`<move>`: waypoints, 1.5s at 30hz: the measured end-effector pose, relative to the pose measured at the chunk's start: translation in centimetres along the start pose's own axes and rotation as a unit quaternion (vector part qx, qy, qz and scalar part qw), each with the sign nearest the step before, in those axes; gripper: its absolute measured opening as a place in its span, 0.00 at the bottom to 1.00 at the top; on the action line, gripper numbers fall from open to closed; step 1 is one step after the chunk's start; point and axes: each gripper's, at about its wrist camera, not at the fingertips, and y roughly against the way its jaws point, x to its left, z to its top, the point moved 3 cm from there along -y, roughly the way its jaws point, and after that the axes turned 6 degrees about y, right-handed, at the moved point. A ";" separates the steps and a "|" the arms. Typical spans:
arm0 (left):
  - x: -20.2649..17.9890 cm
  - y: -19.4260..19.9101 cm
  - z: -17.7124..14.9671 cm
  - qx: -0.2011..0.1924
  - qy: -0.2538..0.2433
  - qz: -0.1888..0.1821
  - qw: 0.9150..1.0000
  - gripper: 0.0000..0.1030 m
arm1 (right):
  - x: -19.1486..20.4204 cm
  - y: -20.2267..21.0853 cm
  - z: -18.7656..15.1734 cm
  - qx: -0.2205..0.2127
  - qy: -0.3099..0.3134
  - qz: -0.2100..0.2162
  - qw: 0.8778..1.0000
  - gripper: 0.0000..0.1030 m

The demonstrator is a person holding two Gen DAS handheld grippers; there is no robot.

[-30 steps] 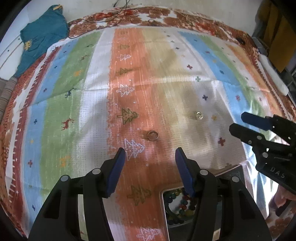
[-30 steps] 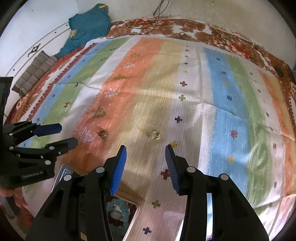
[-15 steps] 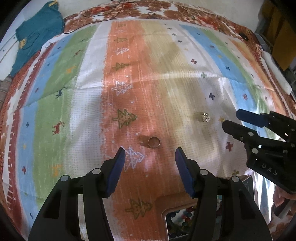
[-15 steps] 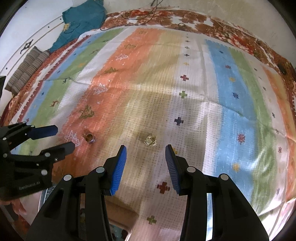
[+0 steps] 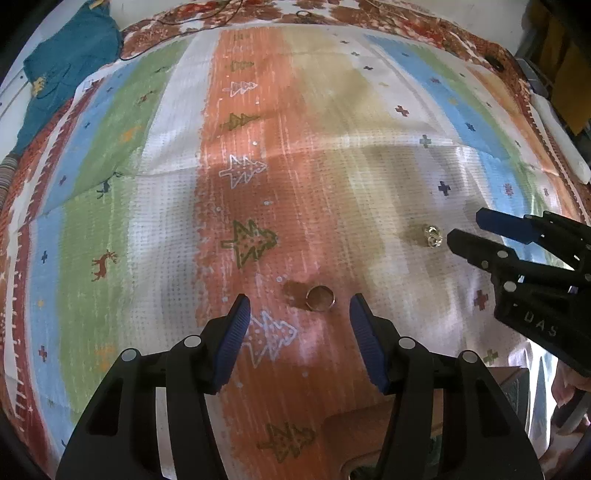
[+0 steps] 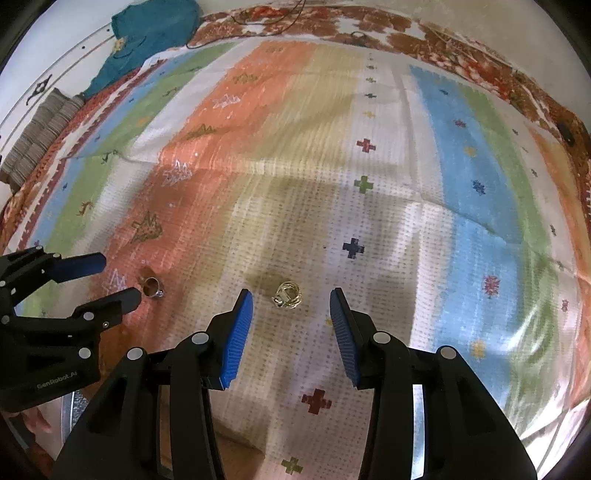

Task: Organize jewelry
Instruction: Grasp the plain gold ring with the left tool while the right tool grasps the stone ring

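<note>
A plain gold ring [image 5: 320,297] lies on the orange stripe of the bedspread [image 5: 155,229], just ahead of my left gripper [image 5: 300,306], which is open with nothing between its blue pads. A knotted gold ring [image 6: 287,294] lies on the tan stripe, between and slightly ahead of the tips of my right gripper [image 6: 291,300], also open and empty. In the left wrist view the knotted ring [image 5: 432,235] sits just left of the right gripper's fingers [image 5: 476,247]. In the right wrist view the plain ring [image 6: 152,287] lies by the left gripper's fingers [image 6: 122,299].
A striped bedspread [image 6: 461,192] covers the whole bed. A teal garment [image 5: 70,62] lies at the far left corner beside a folded striped cloth [image 6: 40,133]. The rim of a jewelry box [image 5: 369,461] shows at the bottom edge behind the left gripper. A cable [image 6: 266,18] lies at the far edge.
Both grippers have come down and forward toward the rings, which now sit close to their fingertips. The box of beads has slid almost out of view. Jaw widths are unchanged.
</note>
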 end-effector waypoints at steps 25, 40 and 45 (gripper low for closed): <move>-0.7 -2.9 0.7 0.023 -0.021 -0.013 0.999 0.35 | 0.4 -3.3 0.2 0.042 0.008 -0.002 0.999 0.40; -2.2 -3.7 0.6 0.018 -0.041 0.012 0.999 0.19 | 0.6 -3.6 0.3 0.047 0.014 -0.006 0.999 0.17; -2.3 -3.5 0.6 0.016 -0.039 0.011 0.999 0.19 | 0.7 -3.2 0.2 0.042 0.014 -0.001 0.999 0.11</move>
